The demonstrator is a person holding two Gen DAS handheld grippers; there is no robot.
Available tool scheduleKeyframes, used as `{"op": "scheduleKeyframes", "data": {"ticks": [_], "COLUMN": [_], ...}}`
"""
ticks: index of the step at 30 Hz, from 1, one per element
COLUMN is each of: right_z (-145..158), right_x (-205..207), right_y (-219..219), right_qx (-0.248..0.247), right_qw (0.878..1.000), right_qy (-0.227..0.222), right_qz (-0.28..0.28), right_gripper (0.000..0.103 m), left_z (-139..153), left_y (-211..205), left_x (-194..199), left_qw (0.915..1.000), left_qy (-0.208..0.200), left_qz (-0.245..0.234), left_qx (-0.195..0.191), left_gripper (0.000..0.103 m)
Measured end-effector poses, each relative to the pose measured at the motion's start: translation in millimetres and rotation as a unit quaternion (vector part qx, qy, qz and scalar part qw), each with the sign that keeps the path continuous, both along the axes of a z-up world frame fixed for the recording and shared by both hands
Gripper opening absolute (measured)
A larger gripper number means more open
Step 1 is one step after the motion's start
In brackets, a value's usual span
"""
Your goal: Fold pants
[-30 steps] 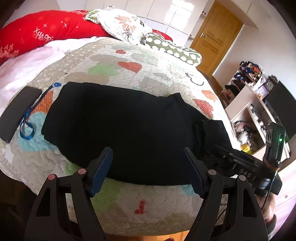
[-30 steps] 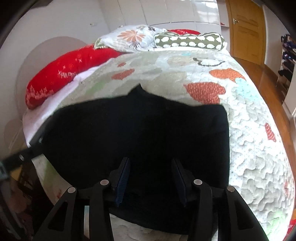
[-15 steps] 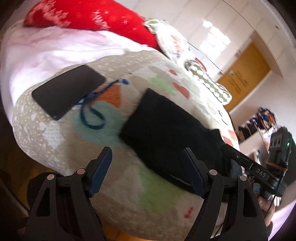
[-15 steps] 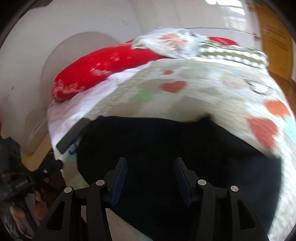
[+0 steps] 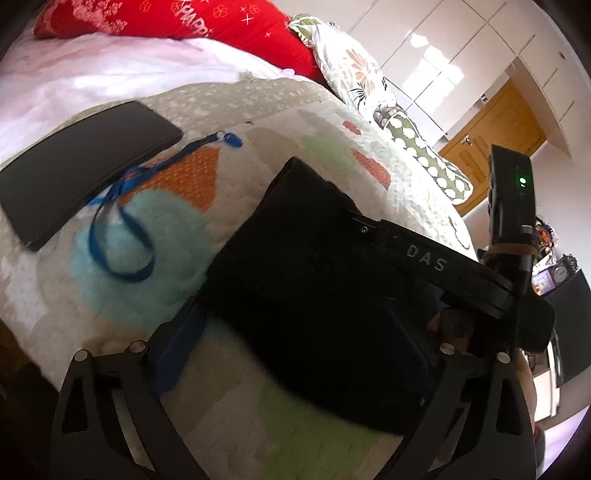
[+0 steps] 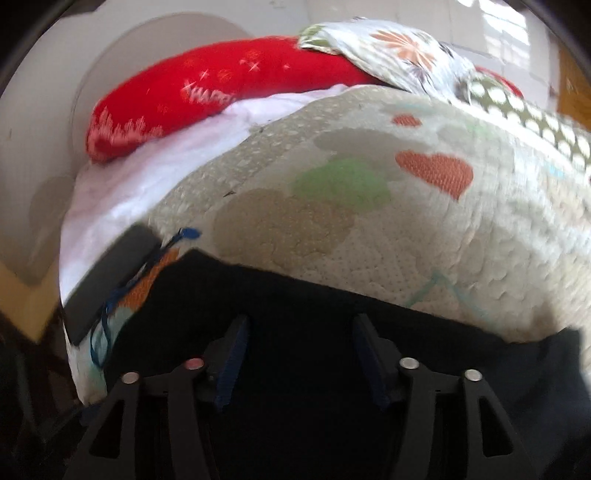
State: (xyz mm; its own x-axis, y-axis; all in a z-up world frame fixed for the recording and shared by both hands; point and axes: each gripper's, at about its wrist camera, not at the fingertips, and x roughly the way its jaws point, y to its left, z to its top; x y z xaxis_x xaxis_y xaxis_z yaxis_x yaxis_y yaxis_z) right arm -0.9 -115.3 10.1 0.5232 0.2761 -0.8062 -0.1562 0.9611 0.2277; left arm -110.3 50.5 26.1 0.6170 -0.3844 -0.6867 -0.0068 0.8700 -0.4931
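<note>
The black pants (image 5: 310, 266) lie folded flat on the patterned quilt (image 5: 258, 122). In the left wrist view my left gripper (image 5: 295, 332) is open, its jaws straddling the near left end of the pants, low over the fabric. The right gripper's body (image 5: 461, 269) reaches in from the right across the pants. In the right wrist view the pants (image 6: 314, 302) fill the lower frame, and my right gripper (image 6: 301, 350) is open, low over the cloth with nothing between its pads.
A black tablet (image 5: 77, 162) and a blue lanyard (image 5: 122, 229) lie on the quilt left of the pants; both show in the right wrist view (image 6: 107, 280). A red pillow (image 5: 184, 18), floral pillows (image 5: 354, 70) and white sheet lie behind. Wooden door (image 5: 491, 125) at right.
Both grippers swung left toward the pants' left end and came down close to the fabric. The right gripper now reaches across the pants in the left wrist view. Jaws stayed open.
</note>
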Motion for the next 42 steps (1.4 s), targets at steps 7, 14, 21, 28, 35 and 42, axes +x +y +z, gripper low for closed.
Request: {"op": "scheduleKeyframes", "data": {"ticks": [7,14,21,28,35,42], "right_z": [19,47,33,-1,66,96], "right_x": [-6,-1,31,40,7,-88], "right_y": [-22,-34,48,58,-13,-146], "right_qx": [0.035,0.112,-0.028,-0.025,0.102,0.133], "right_qw": [0.999,0.993,0.987,0.988,0.989,0.985], "right_qy": [0.001,0.015,0.024,0.016,-0.050,-0.095], "right_qz": [-0.011,-0.012,0.158,0.149,0.095,-0.055], "right_gripper": [0.061,0.064,0.076,0.049,0.028,0.049], "left_z": [4,7,-3,-1,62,81], "left_y": [5,-2,10,9,-31,-133], "left_x": [5,1,-1,2,-30,-70], "left_qw": [0.9996,0.9991,0.9995,0.9992,0.9873,0.9537], "left_qy": [-0.021,-0.035,-0.021,-0.030,-0.152,-0.214], "left_qz": [0.016,0.013,0.013,0.012,-0.042,-0.207], "left_qx": [-0.010,0.022,-0.018,-0.024,0.022,0.043], "left_gripper": [0.045,0.045,0.045,0.040,0.030,0.030]}}
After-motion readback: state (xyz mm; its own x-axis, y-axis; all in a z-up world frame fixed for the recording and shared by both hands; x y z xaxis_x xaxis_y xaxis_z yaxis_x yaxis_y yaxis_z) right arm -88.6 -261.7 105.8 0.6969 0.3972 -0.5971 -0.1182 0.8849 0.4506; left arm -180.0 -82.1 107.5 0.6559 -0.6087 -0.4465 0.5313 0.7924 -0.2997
